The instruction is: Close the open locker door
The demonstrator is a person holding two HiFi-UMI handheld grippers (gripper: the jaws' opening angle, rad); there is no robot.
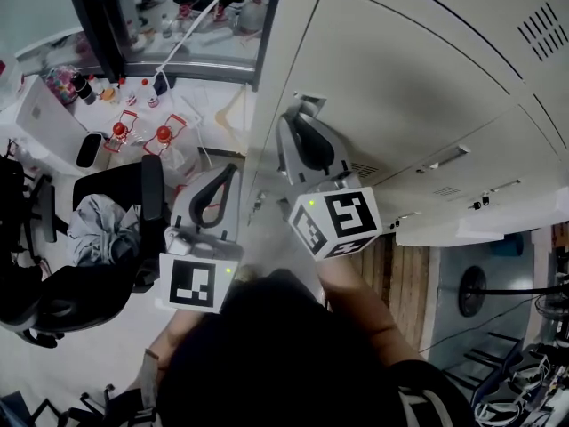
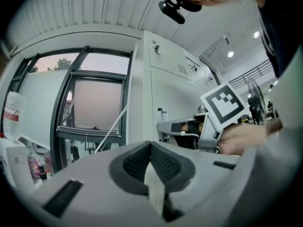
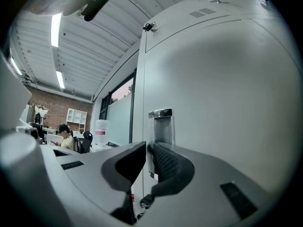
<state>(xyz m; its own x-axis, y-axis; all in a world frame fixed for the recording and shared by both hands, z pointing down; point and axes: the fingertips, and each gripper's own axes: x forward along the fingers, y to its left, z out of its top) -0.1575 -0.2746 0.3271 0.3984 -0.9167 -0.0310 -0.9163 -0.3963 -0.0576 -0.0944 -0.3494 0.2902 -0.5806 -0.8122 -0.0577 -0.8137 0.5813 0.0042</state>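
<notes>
The pale grey locker door (image 1: 400, 69) stands close to flush with its neighbours. Its metal handle (image 1: 308, 103) sits at the door's left edge. My right gripper (image 1: 298, 118) points level at that handle. In the right gripper view the jaws (image 3: 147, 148) stand a narrow slit apart, with the lower part of the handle (image 3: 161, 122) between the pads, so they look shut on it. My left gripper (image 1: 229, 169) hangs left of the lockers, beside the right one and touching nothing. Its pads (image 2: 150, 145) meet with nothing between them.
A dark-framed window (image 1: 178, 16) lies left of the lockers, with bottles (image 1: 142, 132) on a white surface below it. An office chair (image 1: 107, 221) with cloth on it stands at my left. A fan (image 1: 471, 292) stands at the right.
</notes>
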